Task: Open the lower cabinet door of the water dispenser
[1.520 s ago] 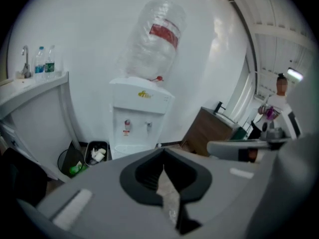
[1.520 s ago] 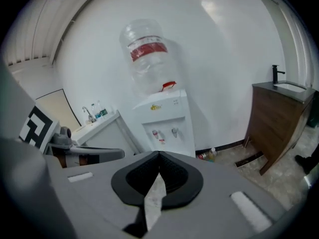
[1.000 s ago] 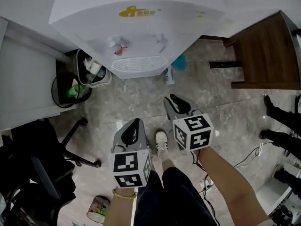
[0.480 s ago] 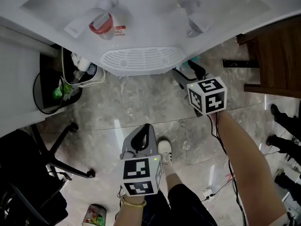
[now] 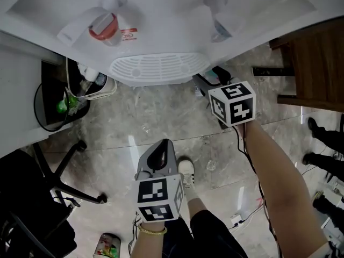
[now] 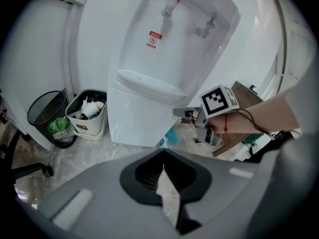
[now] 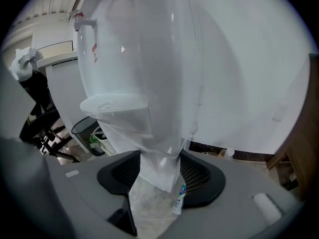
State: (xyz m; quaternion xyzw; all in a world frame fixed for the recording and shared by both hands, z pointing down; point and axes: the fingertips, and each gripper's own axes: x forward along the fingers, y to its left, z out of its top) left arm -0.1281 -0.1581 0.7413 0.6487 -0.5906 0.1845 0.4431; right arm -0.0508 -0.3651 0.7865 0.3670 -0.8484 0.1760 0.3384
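The white water dispenser (image 5: 161,20) fills the top of the head view, and its drip tray (image 5: 158,69) hides the lower cabinet there. The lower cabinet door (image 6: 137,118) shows as a plain white panel in the left gripper view. My right gripper (image 5: 208,82) is low at the cabinet's right front corner (image 7: 160,166). Its jaws (image 7: 159,180) stand wide and are closing, with that corner showing between them and the pads not pressing on it. My left gripper (image 5: 160,150) hangs back over the floor, shut (image 6: 164,183) and holding nothing.
A black bin (image 6: 47,118) and a white bin (image 6: 89,113) full of rubbish stand left of the dispenser. A brown wooden cabinet (image 5: 312,63) is at the right, an office chair (image 5: 48,198) at the lower left. A small tube (image 7: 179,200) lies by the cabinet's base.
Both grippers have come down and the view has closed in on the dispenser. The right gripper moved forward to the cabinet's right corner and its jaws opened wide. The left stayed back.
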